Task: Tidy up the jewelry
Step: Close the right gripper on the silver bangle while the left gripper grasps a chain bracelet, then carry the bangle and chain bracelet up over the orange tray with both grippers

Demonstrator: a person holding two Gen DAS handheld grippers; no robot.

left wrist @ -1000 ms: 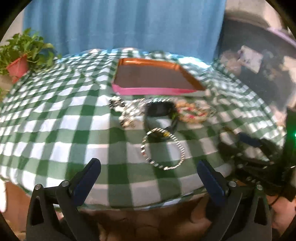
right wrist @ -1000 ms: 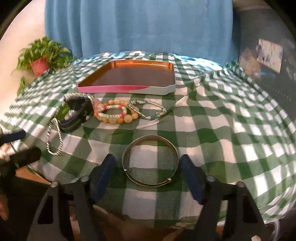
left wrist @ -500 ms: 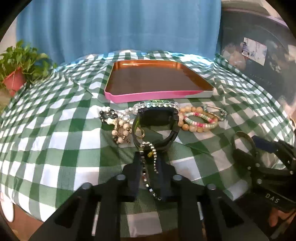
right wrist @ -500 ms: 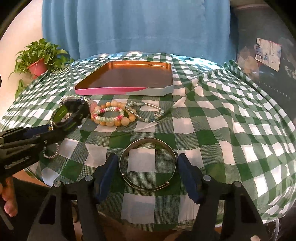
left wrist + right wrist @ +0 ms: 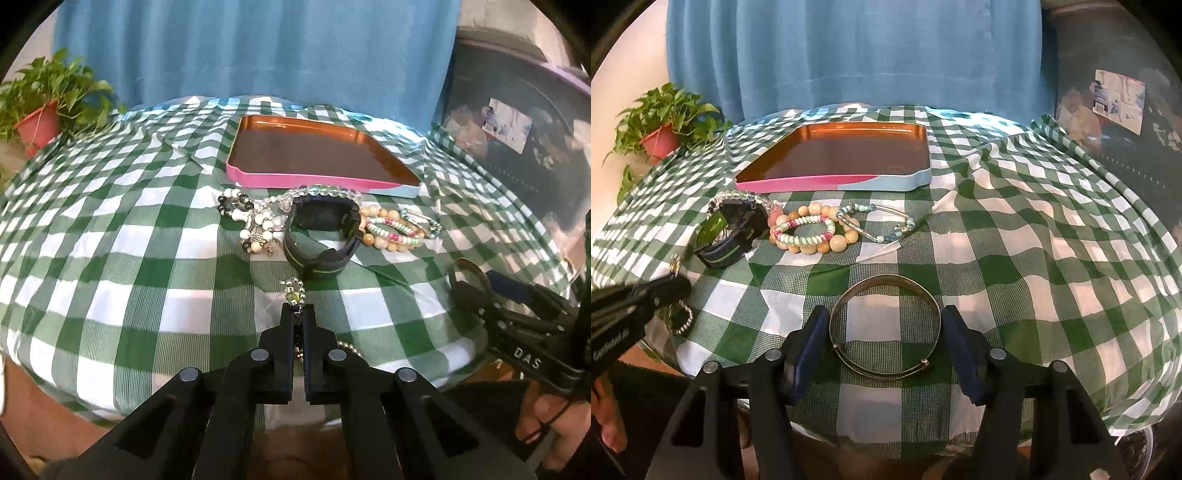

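Observation:
My left gripper [image 5: 297,308] is shut on the silver beaded bracelet [image 5: 293,290], whose beads stick out past the fingertips; the right wrist view shows a loop of that bracelet [image 5: 683,321] hanging under the jaws. The right gripper [image 5: 884,317] stands open around a plain metal bangle [image 5: 886,279] lying flat on the checked cloth, pads close to its sides. Behind lies the orange tray with pink rim [image 5: 295,181], nothing in it. In front of the tray sit a black watch [image 5: 321,258], wooden and pastel bead bracelets [image 5: 388,229] and a white-and-black bead bracelet [image 5: 255,221].
A potted plant [image 5: 40,122] stands at the table's far left corner, and a blue curtain hangs behind the table. Dark clutter fills the right background. The green checked cloth drapes over the near table edge. A person's hand [image 5: 554,435] holds the right gripper.
The left gripper's jaws went from wide open to shut on the silver beaded bracelet, squashing its ring flat. The right gripper's jaws narrowed slightly around the bangle.

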